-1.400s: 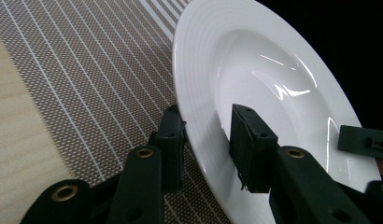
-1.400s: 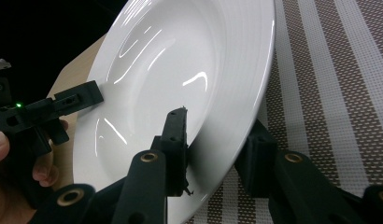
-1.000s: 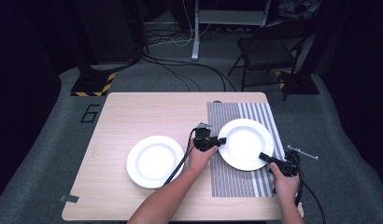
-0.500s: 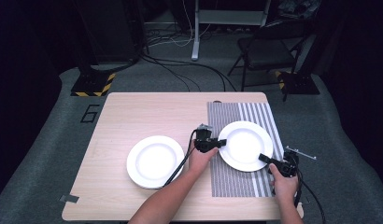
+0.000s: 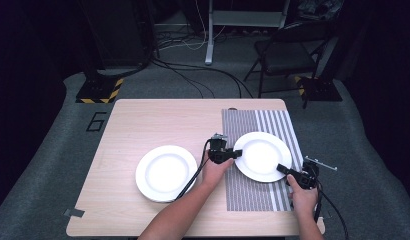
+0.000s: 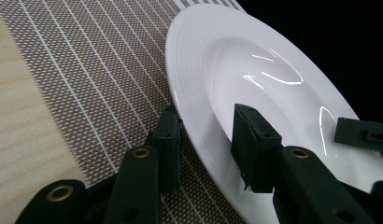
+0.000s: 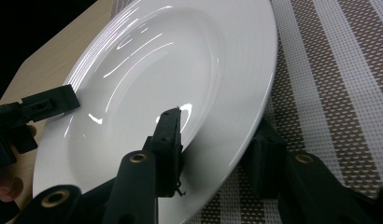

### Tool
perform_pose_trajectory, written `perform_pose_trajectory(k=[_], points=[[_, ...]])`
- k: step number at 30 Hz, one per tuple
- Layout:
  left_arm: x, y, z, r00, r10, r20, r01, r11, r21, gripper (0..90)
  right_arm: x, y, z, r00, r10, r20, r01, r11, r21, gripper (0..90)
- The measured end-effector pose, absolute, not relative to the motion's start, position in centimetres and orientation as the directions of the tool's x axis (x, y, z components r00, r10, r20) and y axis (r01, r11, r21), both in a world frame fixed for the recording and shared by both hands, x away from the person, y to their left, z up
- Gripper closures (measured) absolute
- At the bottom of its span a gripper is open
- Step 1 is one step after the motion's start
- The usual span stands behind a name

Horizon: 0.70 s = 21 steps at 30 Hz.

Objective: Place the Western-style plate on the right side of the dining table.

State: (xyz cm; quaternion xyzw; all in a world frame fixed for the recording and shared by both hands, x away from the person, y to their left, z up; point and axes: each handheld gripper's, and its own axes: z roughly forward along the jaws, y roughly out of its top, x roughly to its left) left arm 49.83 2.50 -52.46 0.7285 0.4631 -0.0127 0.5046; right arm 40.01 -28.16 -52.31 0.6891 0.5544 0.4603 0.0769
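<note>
The left hand-held gripper straddles the left rim of the white plate on the striped placemat, and the right hand-held gripper straddles its near right rim. In the left gripper view, 1 jaw sits under the rim and the other above the plate, with a gap to the porcelain; the right gripper view shows the same around the plate. Both sets of jaws have just been opening with the rim between them, so both look released, not clenched. The plate lies flat on the placement mat at the right of the tabletop, so the setting-down seems done. What is left, I judge, is drawing both hand-held grippers clear, and perhaps handling the 2nd white plate, which rests on bare wood to the left.
</note>
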Motion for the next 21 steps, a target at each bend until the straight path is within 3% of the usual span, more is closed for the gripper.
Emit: perform_pose_trajectory(k=[21], points=[[49.85,3.09,-51.83,0.569,0.674,-0.471,0.68,-0.064,0.731,58.1,39.44,-28.39,-51.88,-0.019,0.85,0.526,0.668,-0.381,0.64,55.5]])
